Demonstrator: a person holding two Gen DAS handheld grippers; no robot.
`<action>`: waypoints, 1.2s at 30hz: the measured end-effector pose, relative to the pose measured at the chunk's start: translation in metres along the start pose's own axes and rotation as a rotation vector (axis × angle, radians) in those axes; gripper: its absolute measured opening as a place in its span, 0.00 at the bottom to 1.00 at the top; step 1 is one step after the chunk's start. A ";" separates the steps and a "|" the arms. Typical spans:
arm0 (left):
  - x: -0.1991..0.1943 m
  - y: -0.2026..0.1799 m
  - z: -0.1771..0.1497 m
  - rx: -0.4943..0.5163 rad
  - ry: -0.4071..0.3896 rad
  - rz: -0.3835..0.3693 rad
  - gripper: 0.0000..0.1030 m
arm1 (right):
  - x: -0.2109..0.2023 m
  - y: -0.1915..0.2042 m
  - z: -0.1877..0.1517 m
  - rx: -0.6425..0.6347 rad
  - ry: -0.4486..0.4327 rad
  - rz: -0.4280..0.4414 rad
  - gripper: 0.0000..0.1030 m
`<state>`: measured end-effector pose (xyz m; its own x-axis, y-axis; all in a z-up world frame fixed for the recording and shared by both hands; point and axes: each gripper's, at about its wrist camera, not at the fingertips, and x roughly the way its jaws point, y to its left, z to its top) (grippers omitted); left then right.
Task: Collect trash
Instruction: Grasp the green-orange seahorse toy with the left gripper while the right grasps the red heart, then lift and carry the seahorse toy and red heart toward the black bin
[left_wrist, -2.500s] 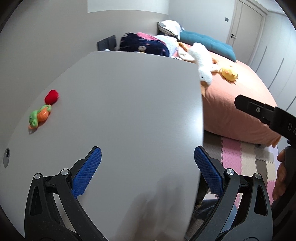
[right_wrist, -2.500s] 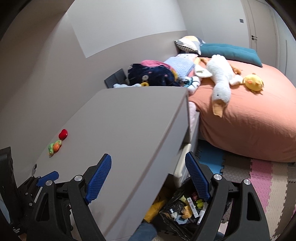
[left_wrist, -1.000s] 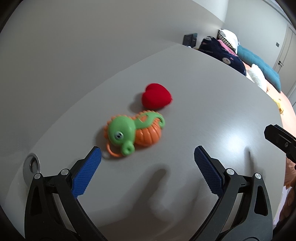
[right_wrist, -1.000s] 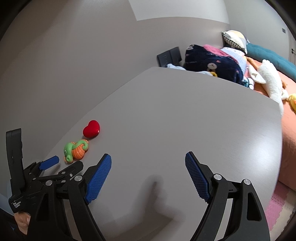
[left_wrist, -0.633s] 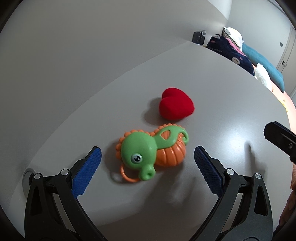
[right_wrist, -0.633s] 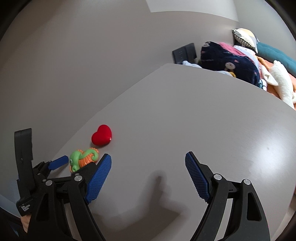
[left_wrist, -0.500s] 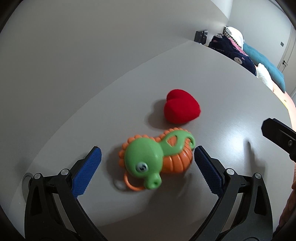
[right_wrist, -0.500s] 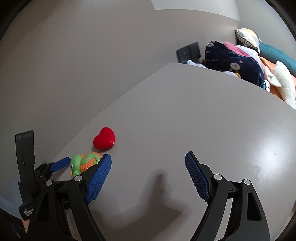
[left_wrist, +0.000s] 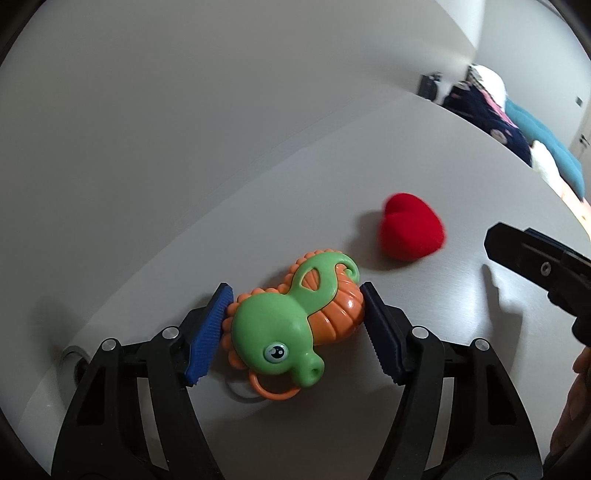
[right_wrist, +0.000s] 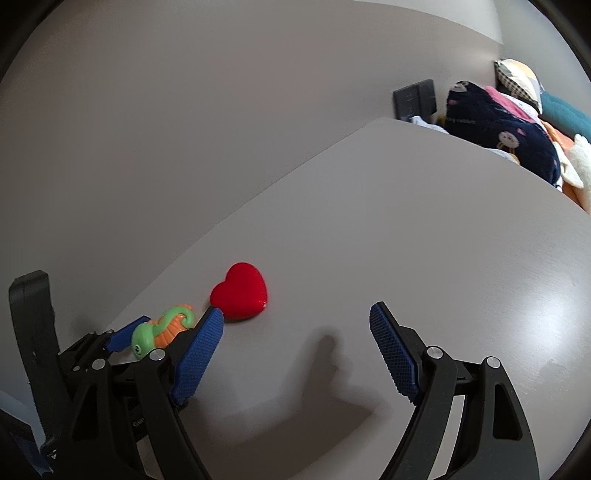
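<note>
A green and orange seahorse toy (left_wrist: 295, 317) lies on the grey table (left_wrist: 424, 155). My left gripper (left_wrist: 295, 328) is shut on it, both blue pads touching its sides. A red heart (left_wrist: 412, 232) lies just beyond it to the right, apart from it. In the right wrist view the seahorse toy (right_wrist: 162, 328) shows at lower left between the left gripper's fingers, with the red heart (right_wrist: 242, 290) next to it. My right gripper (right_wrist: 295, 354) is open and empty above the table, right of the heart.
The grey wall (right_wrist: 184, 129) runs along the table's left edge. A round cable hole (left_wrist: 74, 360) sits at the near left corner. A bed with dark clothes (right_wrist: 502, 136) and pillows lies beyond the table's far end.
My left gripper moved forward over the seahorse toy and closed its jaws on it. The right gripper drifted slightly closer to the heart.
</note>
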<state>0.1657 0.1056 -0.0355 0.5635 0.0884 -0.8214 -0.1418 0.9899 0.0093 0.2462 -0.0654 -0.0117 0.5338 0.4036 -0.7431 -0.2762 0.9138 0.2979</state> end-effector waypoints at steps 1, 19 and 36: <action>-0.001 0.004 0.000 -0.008 -0.001 0.011 0.66 | 0.002 0.002 0.000 -0.003 0.004 -0.001 0.80; -0.008 0.029 0.004 -0.055 -0.006 0.095 0.66 | 0.045 0.045 0.004 -0.148 0.070 -0.032 0.62; -0.013 0.018 0.005 -0.033 -0.015 0.070 0.66 | 0.037 0.032 0.002 -0.141 0.071 -0.015 0.40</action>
<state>0.1594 0.1228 -0.0215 0.5635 0.1594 -0.8106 -0.2078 0.9770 0.0476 0.2591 -0.0213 -0.0289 0.4822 0.3810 -0.7889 -0.3806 0.9022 0.2030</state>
